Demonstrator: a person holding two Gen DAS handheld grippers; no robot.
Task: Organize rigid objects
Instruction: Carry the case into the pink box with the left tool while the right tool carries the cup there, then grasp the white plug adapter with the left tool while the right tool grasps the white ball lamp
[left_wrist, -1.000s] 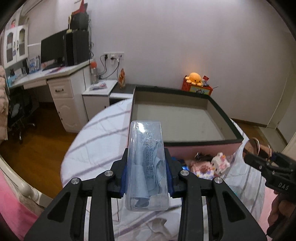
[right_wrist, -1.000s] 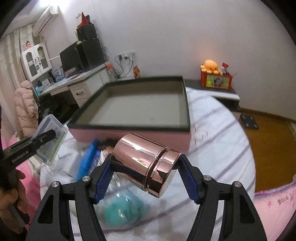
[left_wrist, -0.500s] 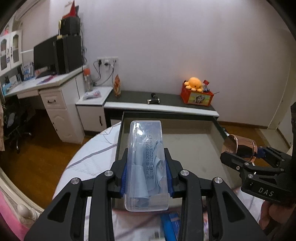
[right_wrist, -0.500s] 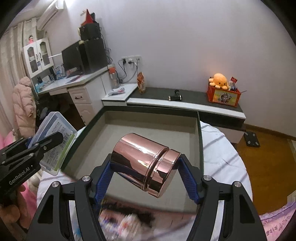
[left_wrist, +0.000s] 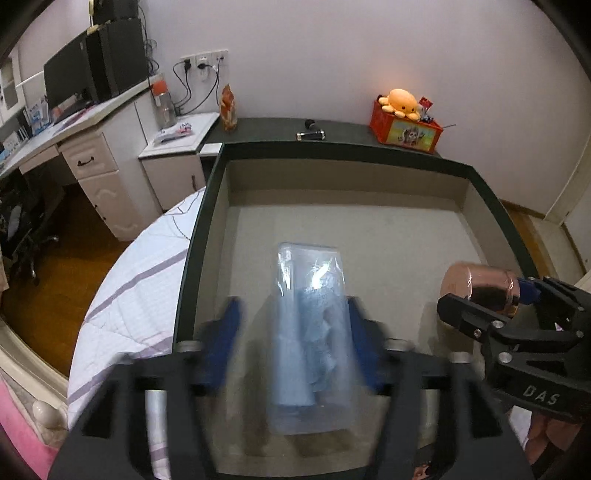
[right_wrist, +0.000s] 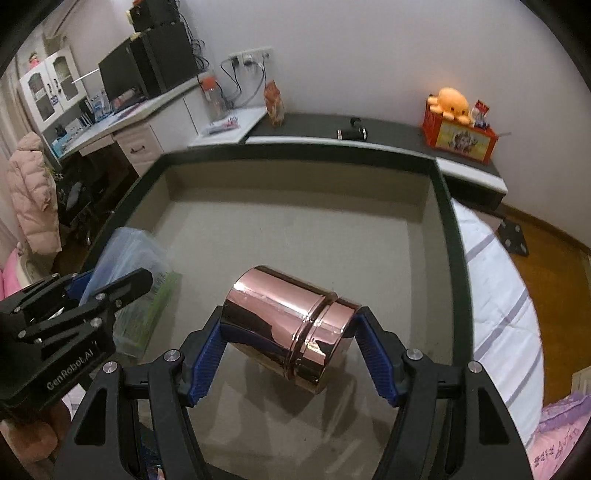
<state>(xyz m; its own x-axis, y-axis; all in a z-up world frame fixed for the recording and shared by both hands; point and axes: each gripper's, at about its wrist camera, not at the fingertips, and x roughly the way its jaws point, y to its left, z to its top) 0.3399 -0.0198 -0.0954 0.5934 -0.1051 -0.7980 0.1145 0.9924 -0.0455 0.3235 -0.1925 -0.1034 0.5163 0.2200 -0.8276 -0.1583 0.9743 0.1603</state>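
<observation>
A large shallow box with a dark green rim and a grey floor fills both views. A clear plastic case with blue contents sits over the box floor between the pads of my left gripper. Those jaws are opening, blurred and spread wide of the case, and no pad touches it. To its right, my right gripper is shut on a shiny copper canister. In the right wrist view the canister lies tilted between the blue pads of the right gripper, above the box rim. The left gripper and the case show at the left.
The box rests on a bed with a white striped cover. Behind it runs a low dark shelf with an orange plush toy on a red box. A white desk with a monitor stands at the left over a wooden floor.
Both grippers came forward and down over the box. The left jaws spread apart and let go of the clear case. The right gripper kept its hold on the canister.
</observation>
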